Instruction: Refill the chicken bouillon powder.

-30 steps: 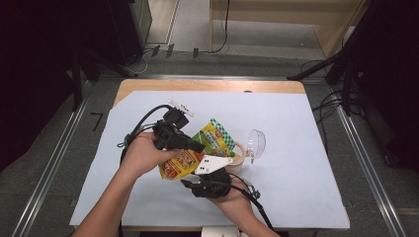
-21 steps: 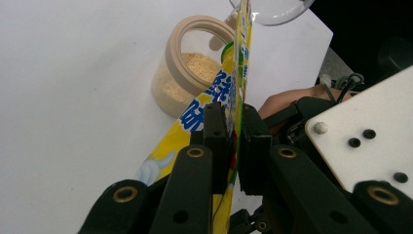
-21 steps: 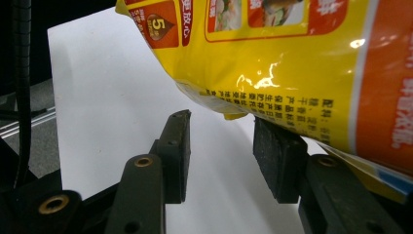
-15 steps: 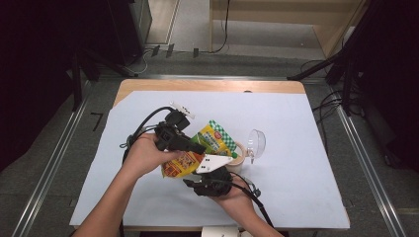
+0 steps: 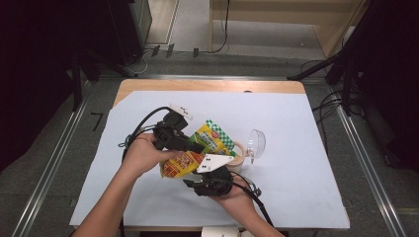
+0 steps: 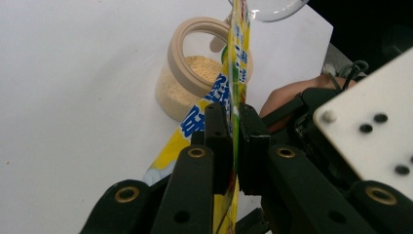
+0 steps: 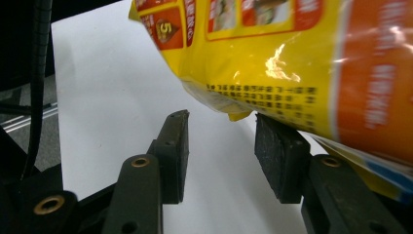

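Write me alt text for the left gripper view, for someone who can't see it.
The left gripper is shut on the edge of a yellow snack bag, held above an open jar of pale grain on a white table cover.

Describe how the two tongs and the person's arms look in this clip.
Both tongs, left and right, are black with flat rectangular pads and brass-coloured pivot pins. A white plate with dark holes tops the right one. Black cables trail from them. The forearms are bare, no sleeves or gloves.

Overhead looking down, claw cameras close (sharing packet (image 5: 195,150))
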The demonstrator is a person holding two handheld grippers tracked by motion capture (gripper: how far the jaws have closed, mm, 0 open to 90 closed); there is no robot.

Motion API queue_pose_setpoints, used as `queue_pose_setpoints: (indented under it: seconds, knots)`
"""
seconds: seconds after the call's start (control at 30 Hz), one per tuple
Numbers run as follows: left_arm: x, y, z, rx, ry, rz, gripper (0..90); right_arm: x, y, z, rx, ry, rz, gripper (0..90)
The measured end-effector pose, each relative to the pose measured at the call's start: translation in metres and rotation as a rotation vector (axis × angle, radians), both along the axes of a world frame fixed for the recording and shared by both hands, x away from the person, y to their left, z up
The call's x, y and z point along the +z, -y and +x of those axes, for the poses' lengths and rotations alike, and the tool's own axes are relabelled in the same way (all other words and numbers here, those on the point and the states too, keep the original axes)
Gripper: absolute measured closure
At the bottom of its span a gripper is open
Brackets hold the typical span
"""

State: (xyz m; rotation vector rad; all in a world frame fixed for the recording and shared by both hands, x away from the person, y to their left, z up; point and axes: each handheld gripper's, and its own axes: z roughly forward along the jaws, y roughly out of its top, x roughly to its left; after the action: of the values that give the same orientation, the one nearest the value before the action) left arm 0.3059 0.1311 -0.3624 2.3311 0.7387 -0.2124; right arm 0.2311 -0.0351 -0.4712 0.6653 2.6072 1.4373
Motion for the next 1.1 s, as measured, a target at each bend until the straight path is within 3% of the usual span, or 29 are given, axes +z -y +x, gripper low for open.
queue_pose_setpoints:
  seconds: [0.3,0.6,0.83,1.1]
  knots:
    - [-0.001,-0.017,0.001,0.012,-0.015,-0.045,89.7,0.003,0.002,-0.002,0.002,-0.01,0.005,54.5]
    - [0.002,-0.029,0.003,-0.003,0.005,-0.099,90.0,0.014,0.012,-0.007,-0.007,-0.005,0.038,52.9]
    - [0.005,-0.039,0.006,0.044,0.045,-0.126,90.0,0.023,0.026,-0.014,-0.012,-0.027,0.071,49.3]
    - [0.001,-0.046,0.019,0.133,0.093,-0.158,90.0,0.027,0.045,-0.021,-0.031,-0.038,0.069,48.8]
